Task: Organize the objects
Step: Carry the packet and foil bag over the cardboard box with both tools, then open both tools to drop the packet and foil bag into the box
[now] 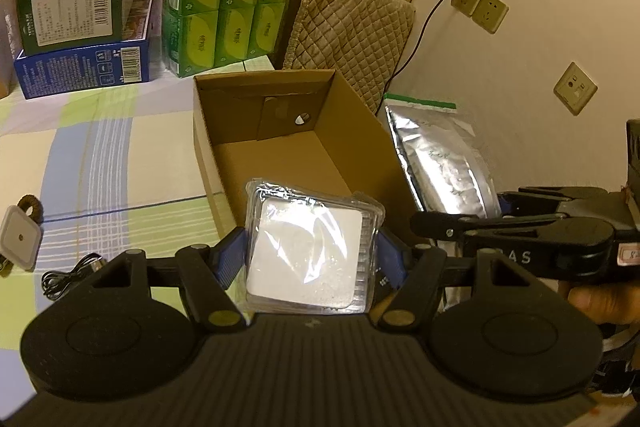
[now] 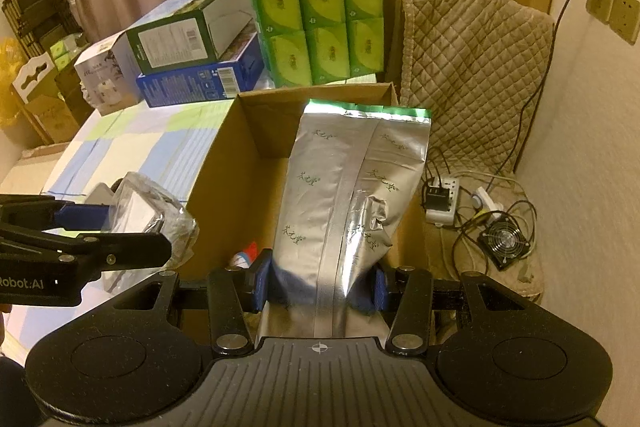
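Grippers both loaded for boxing: left gripper (image 1: 308,259) clamped on plastic-wrapped white pad (image 1: 308,251) at near rim of cardboard box (image 1: 280,151), right gripper (image 2: 316,287) clamped on foil pouch (image 2: 352,195) over box at 12 o'clock.

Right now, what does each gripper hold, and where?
Left gripper: plastic-wrapped white square, by opposite side edges. Right gripper: silver foil pouch, near its bottom.

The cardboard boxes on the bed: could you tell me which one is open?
The plain brown cardboard box, nearest both grippers, is open-topped; the blue box is shut.
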